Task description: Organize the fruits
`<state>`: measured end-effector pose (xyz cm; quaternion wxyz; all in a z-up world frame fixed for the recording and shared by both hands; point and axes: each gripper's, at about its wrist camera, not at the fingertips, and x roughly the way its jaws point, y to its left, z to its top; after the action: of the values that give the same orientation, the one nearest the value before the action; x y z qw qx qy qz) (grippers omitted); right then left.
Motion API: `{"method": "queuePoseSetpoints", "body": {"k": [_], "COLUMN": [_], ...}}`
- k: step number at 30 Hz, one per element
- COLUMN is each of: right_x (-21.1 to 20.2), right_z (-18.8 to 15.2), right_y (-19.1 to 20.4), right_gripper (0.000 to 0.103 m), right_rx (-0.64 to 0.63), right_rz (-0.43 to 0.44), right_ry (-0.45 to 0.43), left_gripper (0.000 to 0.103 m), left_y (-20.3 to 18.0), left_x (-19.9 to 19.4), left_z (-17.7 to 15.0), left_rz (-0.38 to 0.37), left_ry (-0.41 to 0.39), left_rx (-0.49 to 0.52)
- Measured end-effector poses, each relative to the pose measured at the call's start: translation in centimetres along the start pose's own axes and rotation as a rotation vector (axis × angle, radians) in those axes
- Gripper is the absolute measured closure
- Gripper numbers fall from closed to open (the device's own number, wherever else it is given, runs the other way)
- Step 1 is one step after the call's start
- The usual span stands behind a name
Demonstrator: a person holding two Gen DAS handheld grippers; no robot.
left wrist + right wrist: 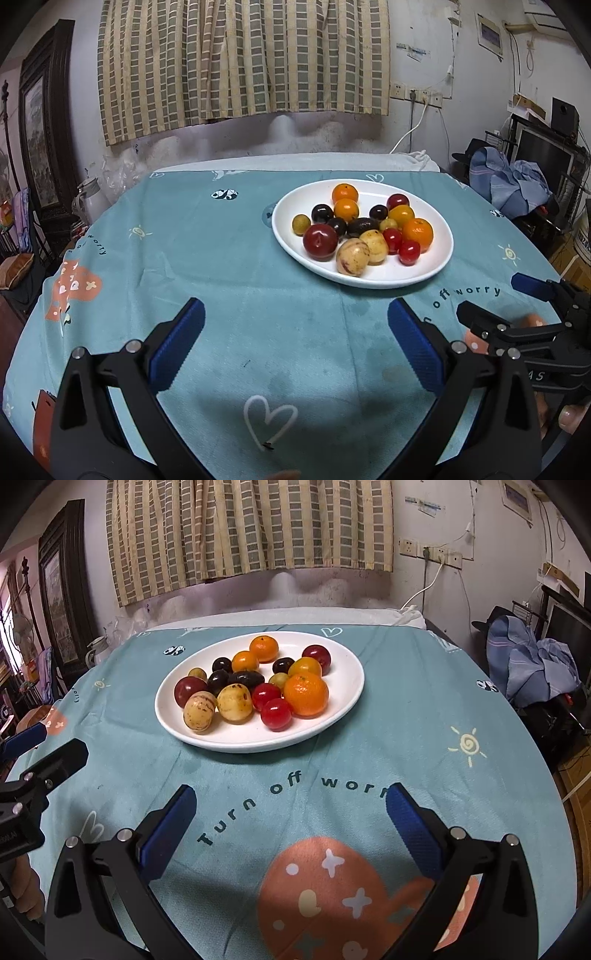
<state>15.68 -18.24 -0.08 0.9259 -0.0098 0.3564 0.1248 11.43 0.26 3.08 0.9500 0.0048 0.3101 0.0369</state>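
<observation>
Ahead of you a checked curtain [243,66] hangs on a stained white wall [417,125], with wall sockets [415,94] to its right. A dark framed picture [40,140] stands at left; rumpled blue clothes [513,181] lie at right.

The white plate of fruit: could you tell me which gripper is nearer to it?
Right. The right gripper sits just short of the white plate, almost facing it; the left gripper is farther back, plate off to its right.

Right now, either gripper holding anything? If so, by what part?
Nothing is held. The left gripper and right gripper are both open and empty above the tablecloth. All the fruit sits on the white plate, untouched.
</observation>
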Motion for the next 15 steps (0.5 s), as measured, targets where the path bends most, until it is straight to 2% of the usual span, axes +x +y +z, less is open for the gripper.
{"method": "queuePoseSetpoints", "body": {"k": [5,11,15], "right_x": [0.02,0.00,0.07], "right_z": [-0.06,-0.21,-0.21], "right_y": [0.05,0.20,0.24], "right_gripper": [0.001,0.001,0.001], "right_rx": [0.004,0.006,0.006], "right_rz": [0.004,0.006,0.009], "right_ry": [0.003,0.003,0.008], "left_gripper": [0.002,0.002,0.002], "left_y": [-0.14,-0.10,-0.35], "left_x": [0.17,0.59,0.56], "left_z": [-0.39,-0.25,-0.34], "left_rz": [0.037,0.010,0.029], "left_ry": [0.011,0.038,0.031], "left_rx": [-0.005,0.000,0.017]}}
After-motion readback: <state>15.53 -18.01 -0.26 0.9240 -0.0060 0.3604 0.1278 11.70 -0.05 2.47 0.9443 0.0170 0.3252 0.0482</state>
